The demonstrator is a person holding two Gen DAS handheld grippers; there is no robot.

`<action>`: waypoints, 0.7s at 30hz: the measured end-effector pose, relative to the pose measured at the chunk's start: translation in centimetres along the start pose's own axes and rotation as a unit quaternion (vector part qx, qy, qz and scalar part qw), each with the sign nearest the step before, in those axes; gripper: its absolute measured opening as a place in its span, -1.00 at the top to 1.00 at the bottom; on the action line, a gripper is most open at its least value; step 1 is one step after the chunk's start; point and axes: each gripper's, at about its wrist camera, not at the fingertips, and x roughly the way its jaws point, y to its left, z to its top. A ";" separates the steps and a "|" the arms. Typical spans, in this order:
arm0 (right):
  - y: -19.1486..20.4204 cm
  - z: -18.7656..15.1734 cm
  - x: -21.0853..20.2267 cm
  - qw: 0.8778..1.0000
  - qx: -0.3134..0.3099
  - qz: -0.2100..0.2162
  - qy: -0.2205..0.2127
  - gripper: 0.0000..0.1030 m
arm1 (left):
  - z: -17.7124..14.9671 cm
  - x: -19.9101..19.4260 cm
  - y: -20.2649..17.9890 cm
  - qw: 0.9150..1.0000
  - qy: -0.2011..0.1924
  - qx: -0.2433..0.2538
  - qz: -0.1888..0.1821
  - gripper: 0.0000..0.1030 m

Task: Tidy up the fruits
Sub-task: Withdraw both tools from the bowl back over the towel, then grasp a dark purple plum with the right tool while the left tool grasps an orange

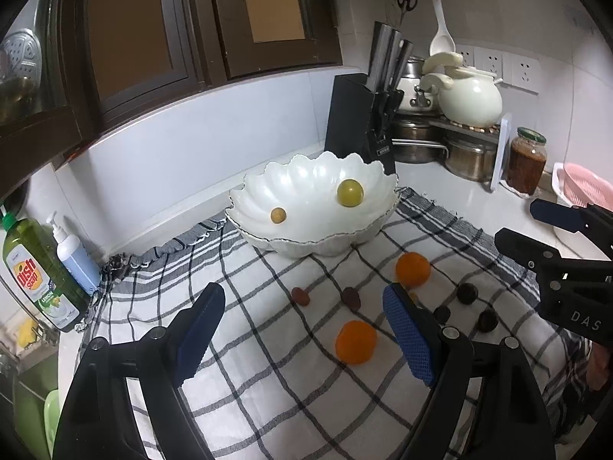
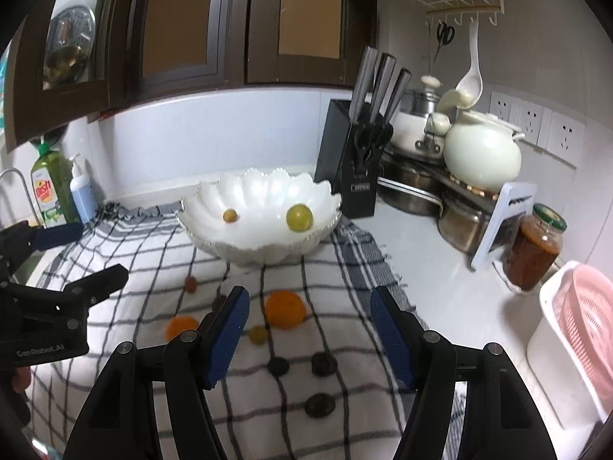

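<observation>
A white scalloped bowl stands at the back of a checked cloth and holds a large green fruit and a small yellow-brown fruit. On the cloth lie two oranges, two reddish small fruits, a small yellowish fruit and several dark round fruits. My left gripper is open and empty above the cloth. My right gripper is open and empty above the near orange.
A black knife block stands behind the bowl. Pots and a cream teapot fill the right corner, with a sauce jar and a pink colander. Dish soap bottles stand at left by the sink.
</observation>
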 end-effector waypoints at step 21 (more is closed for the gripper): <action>0.2 -5.9 2.1 0.997 0.025 -0.025 0.075 -0.11 | -4.4 3.7 -1.7 0.998 0.041 0.032 -0.044 -0.58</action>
